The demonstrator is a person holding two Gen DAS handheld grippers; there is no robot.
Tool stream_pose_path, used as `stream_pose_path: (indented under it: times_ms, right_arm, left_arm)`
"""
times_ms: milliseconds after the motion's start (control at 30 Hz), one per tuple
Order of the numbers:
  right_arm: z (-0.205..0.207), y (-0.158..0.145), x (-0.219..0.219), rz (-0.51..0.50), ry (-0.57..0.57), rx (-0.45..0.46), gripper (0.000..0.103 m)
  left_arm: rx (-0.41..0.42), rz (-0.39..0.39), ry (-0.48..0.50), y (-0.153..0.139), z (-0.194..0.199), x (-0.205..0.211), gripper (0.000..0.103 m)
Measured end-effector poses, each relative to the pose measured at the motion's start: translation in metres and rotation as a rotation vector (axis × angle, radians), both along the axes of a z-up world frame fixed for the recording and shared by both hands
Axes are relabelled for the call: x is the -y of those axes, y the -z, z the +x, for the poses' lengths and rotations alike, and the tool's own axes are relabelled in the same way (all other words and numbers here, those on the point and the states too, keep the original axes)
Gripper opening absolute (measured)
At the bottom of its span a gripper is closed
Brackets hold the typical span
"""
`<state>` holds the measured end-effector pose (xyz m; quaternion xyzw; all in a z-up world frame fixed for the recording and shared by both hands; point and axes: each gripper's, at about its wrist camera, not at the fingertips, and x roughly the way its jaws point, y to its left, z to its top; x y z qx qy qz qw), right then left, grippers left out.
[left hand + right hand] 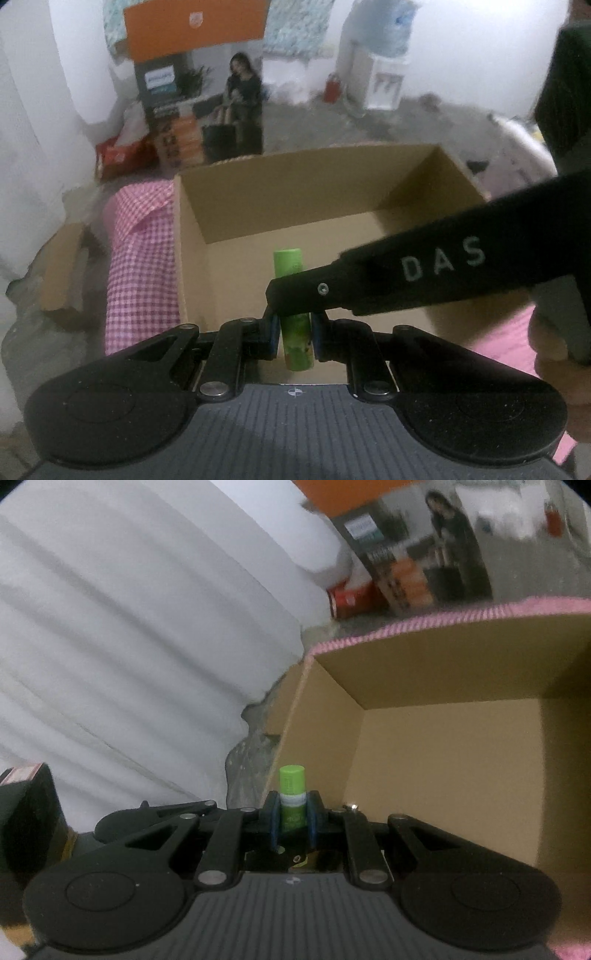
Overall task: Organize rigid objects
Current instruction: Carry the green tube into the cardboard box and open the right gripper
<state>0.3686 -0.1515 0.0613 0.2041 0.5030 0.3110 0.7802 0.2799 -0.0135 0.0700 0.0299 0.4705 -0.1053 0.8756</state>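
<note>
We grip one green tube (295, 332) between both tools, left tool (294, 334) and right tool (291, 821) each clenched on it, just ahead the open cardboard box (229, 192), presumably for dropping inside.

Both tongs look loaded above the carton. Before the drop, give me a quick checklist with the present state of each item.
1. Left tongs shut on green tube: ok.
2. Right tongs shut on green stick: ok.
3. Cardboard box open at the top: ok.
4. Box floor free of other items: ok where visible; near part hidden.
5. Right tongs arm crosses over the left's tube in the left view: not ok.
6. Both items fully inside the box rim: cannot tell.
</note>
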Motion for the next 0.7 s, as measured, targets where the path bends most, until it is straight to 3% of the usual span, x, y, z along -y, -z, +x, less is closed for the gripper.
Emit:
stream_pose_path:
  times_ms: [233, 700]
  right_arm:
    - [0.04, 0.03, -0.013, -0.016, -0.029, -0.098, 0.018]
    - [0.054, 0.043, -0.012, -0.035, 0.036, -0.126, 0.019]
  left_arm:
    - [-0.052, 0.054, -0.032, 0.014, 0.019, -0.003, 0.017]
    - [0.007, 0.069, -0.037, -0.004, 0.013, -0.001, 0.02]
